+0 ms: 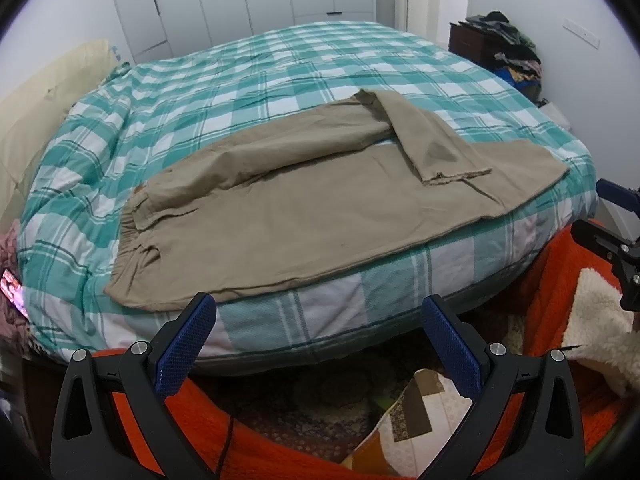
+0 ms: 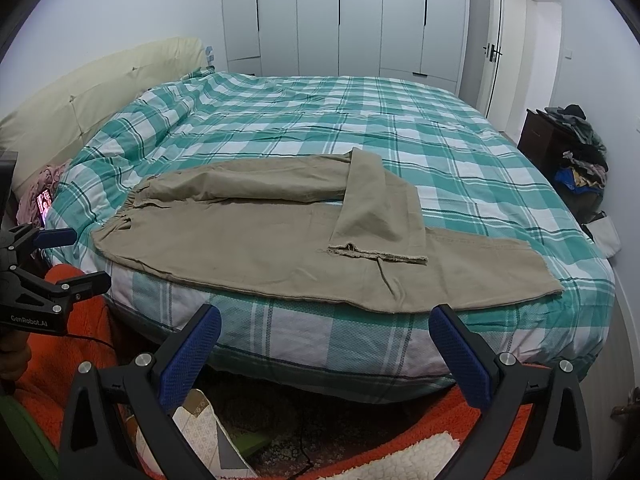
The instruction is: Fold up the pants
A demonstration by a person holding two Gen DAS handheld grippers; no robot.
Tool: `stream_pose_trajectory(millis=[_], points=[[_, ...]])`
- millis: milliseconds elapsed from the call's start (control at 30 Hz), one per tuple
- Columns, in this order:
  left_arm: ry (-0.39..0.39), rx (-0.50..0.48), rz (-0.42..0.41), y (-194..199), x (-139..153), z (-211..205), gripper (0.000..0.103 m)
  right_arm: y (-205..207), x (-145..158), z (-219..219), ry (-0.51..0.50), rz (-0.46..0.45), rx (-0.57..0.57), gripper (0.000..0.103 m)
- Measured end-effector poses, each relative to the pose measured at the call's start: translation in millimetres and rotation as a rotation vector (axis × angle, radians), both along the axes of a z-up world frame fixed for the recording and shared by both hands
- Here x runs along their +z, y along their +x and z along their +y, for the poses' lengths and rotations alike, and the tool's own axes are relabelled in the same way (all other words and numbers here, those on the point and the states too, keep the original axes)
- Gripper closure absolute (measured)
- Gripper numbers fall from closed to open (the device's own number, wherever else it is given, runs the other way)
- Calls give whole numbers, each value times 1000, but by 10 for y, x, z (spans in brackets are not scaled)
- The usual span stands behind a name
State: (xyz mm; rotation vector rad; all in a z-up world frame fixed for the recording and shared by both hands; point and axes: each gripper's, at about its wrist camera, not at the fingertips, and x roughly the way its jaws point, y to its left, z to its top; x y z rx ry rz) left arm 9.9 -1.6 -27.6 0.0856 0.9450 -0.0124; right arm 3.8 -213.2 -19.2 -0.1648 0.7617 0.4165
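Khaki pants (image 1: 304, 224) lie spread along the near edge of a bed with a teal and white checked cover (image 1: 248, 80). The waistband is at the left, the leg hems at the right. The far leg is bent back so that its hem lies across the near leg (image 2: 376, 216). My left gripper (image 1: 318, 306) is open and empty, just in front of the bed edge below the pants. My right gripper (image 2: 326, 316) is open and empty, in front of the bed edge below the near leg (image 2: 460, 272). Each gripper shows at the side of the other view.
An orange blanket (image 1: 560, 264) and a patterned rug lie on the floor below the grippers. A cream headboard (image 2: 100, 88) stands at the left. A dark cabinet piled with clothes (image 2: 576, 148) stands at the right. White wardrobes (image 2: 340, 20) line the far wall.
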Motion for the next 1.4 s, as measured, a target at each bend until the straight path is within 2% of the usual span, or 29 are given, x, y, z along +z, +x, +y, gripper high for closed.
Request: stream_pose_trajectory(millis=[1400], points=[[-7, -29, -9, 23, 18, -123, 1, 13, -41, 98, -26, 11, 33, 1]])
